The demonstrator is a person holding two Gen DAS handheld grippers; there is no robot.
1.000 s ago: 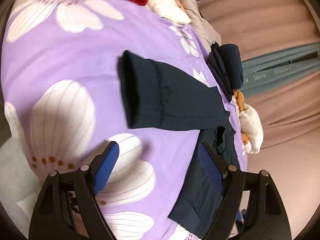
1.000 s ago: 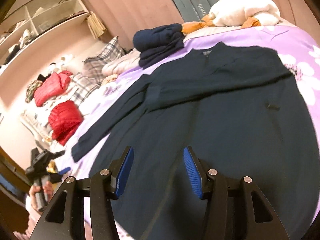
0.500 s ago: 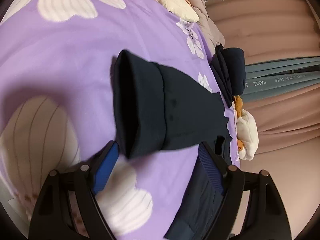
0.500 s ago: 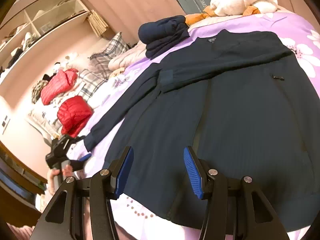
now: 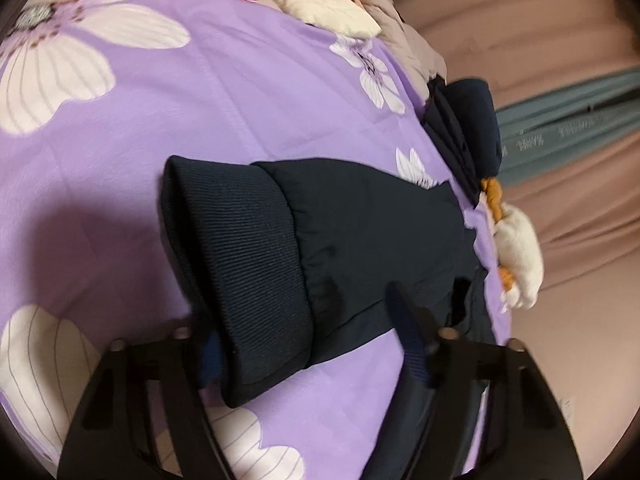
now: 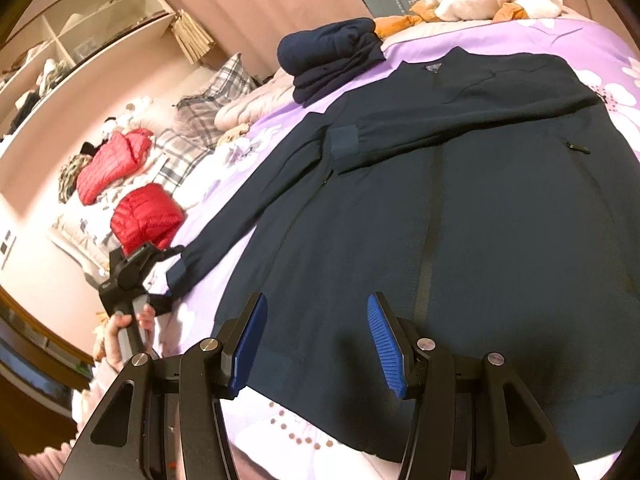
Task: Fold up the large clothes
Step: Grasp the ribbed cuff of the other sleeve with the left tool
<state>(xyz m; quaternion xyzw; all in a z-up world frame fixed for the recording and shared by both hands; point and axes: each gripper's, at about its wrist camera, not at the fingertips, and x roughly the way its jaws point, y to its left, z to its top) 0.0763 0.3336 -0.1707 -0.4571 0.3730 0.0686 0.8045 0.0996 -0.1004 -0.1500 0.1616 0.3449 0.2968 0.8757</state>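
The large navy zip-front jacket (image 6: 460, 216) lies flat on the purple flowered bedspread (image 5: 248, 92). The left gripper (image 5: 308, 344) is closing its jaws around the ribbed sleeve cuff (image 5: 244, 264); the right gripper (image 6: 316, 344) hovers released above the hem.

Light: warm, indoor | left view motion-blurred | fisheye edges dark
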